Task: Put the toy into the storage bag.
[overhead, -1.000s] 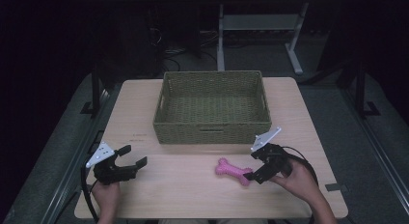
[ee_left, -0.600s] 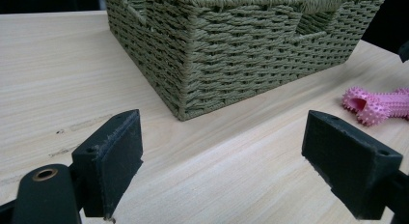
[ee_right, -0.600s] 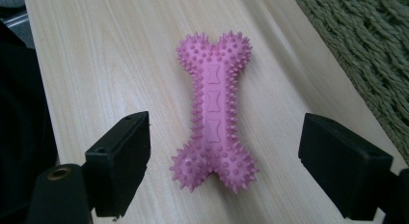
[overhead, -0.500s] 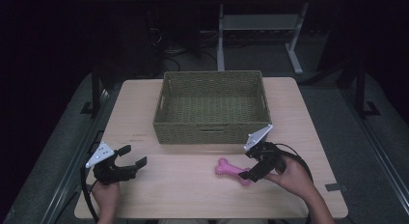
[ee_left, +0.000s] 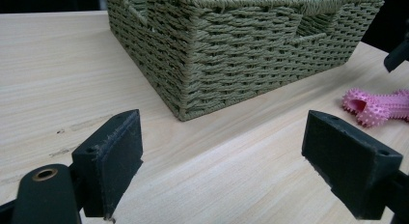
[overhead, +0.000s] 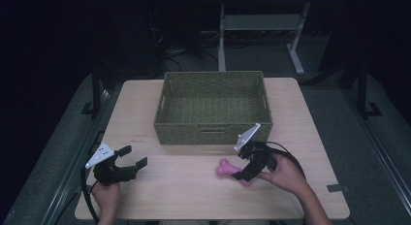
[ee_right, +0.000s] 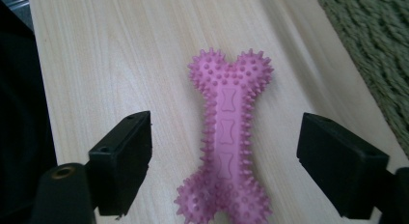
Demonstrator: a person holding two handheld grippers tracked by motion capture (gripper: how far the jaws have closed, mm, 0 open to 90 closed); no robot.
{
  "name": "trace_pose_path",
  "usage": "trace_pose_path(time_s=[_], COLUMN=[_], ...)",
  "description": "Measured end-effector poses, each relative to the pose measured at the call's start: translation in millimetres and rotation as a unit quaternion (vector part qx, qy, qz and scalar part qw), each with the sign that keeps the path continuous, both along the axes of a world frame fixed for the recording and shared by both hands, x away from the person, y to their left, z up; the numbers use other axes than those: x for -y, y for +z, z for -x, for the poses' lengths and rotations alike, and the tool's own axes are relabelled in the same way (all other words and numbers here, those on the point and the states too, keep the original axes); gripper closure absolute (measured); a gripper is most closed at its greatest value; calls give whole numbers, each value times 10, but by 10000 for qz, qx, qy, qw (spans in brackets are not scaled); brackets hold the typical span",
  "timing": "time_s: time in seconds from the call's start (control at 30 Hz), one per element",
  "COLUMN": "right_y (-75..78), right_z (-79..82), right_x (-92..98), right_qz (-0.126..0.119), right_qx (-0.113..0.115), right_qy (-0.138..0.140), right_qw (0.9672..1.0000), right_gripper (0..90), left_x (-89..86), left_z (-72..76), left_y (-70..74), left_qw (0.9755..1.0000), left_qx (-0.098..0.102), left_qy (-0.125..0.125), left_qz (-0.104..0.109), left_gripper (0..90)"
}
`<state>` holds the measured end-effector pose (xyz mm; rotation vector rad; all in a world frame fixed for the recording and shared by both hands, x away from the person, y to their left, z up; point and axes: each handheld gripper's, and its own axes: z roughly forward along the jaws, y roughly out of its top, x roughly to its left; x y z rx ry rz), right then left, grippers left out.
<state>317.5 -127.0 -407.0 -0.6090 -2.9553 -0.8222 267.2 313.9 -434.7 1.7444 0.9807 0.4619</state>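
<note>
So far nothing grasped: my right gripper (ee_right: 222,171) straddles the pink bone (ee_right: 226,137) on the table, jaws wide, not touching. Left gripper (overhead: 127,165) idles open. Basket (overhead: 213,134) empty; pickup and drop remain.

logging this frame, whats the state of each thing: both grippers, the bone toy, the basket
left gripper: open, holding nothing, low over the table's left front
right gripper: open, jaws either side of the toy, not clamped
pink bone toy: lying flat on the table
wicker basket: upright, looks empty
</note>
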Motion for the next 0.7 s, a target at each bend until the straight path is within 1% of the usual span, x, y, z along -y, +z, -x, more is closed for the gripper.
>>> trace_pose_path(time_s=[0.17, 0.2, 0.23, 0.33, 0.4, 0.5, 0.57, 0.7], right_y=[-86, -93, -107, -148, -167, -194, -220, -271], right_z=[-36, -35, -40, -66, -82, -104, -114, -122], right_x=[-73, -81, -89, -101, -101, -100, -103, -121], right_qz=[175, 210, 244, 321, 346, 320, 337, 386], right_qx=[-67, -45, -32, -114, -121, -172, -242, -302], right_qy=[114, 110, 124, 134, 114, 97, 70, 97], right_qw=[9998, 9997, 9996, 9993, 9993, 9993, 9991, 9988], right_gripper=[220, 227, 242, 284, 297, 319, 338, 372], left_x=[-1, -2, -3, -5, -4, -4, -7, -9], left_z=[2, 2, 2, 1, 1, 1, 2, 1], left_y=[1, 2, 2, 2, 1, 1, 2, 0], left_qw=[10000, 10000, 10000, 10000, 10000, 10000, 10000, 10000], left_qx=[3, 4, 4, -8, -2, -6, 1, -13], left_qy=[-3, -4, -4, -5, 1, 1, -3, 0], left_qz=[-2, 0, -5, -9, -6, -1, -6, 15], left_gripper=[139, 139, 139, 139, 139, 139, 139, 139])
